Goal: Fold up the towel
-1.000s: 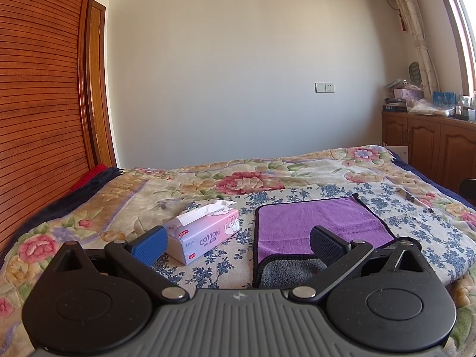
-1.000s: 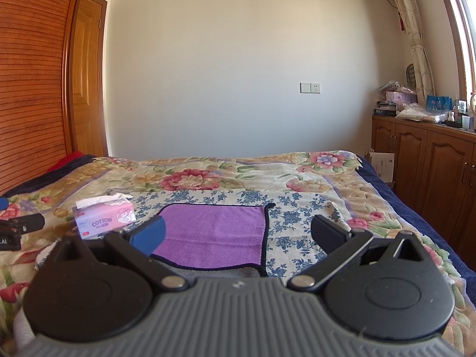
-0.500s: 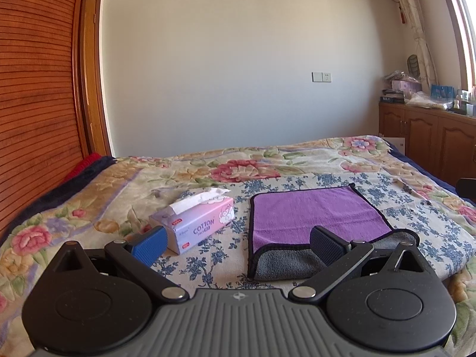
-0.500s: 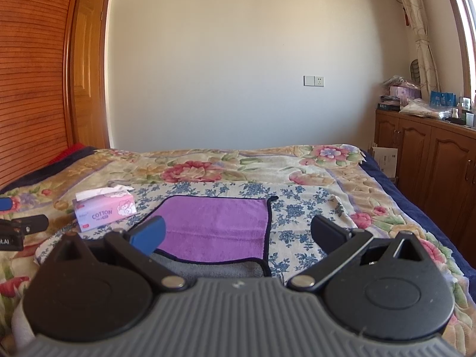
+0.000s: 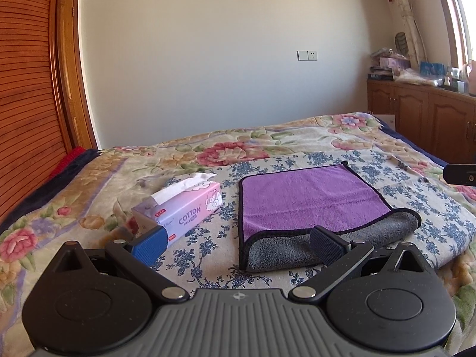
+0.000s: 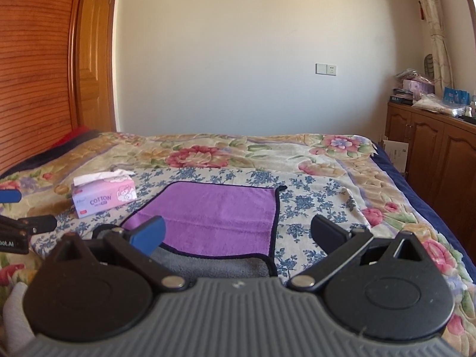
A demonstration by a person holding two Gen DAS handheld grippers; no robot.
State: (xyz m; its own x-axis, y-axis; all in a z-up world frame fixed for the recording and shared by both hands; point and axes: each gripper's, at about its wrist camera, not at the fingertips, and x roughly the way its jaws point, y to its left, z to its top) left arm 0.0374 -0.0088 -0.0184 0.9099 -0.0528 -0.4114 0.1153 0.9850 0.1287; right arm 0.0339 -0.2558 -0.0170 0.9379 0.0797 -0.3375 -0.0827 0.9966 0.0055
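A purple towel with a grey underside lies folded on the floral bed, its grey lower layer sticking out at the near edge. It also shows in the right wrist view. My left gripper is open and empty, hovering just short of the towel's near left corner. My right gripper is open and empty, above the towel's near right edge. The left gripper's tip shows at the left of the right wrist view.
A pink tissue box stands left of the towel, also in the right wrist view. A wooden headboard and door are on the left. Wooden cabinets with clutter line the right wall beside the bed.
Both grippers have drawn back and up from the towel, staying open. More of the towel's grey near edge now shows in front of them.
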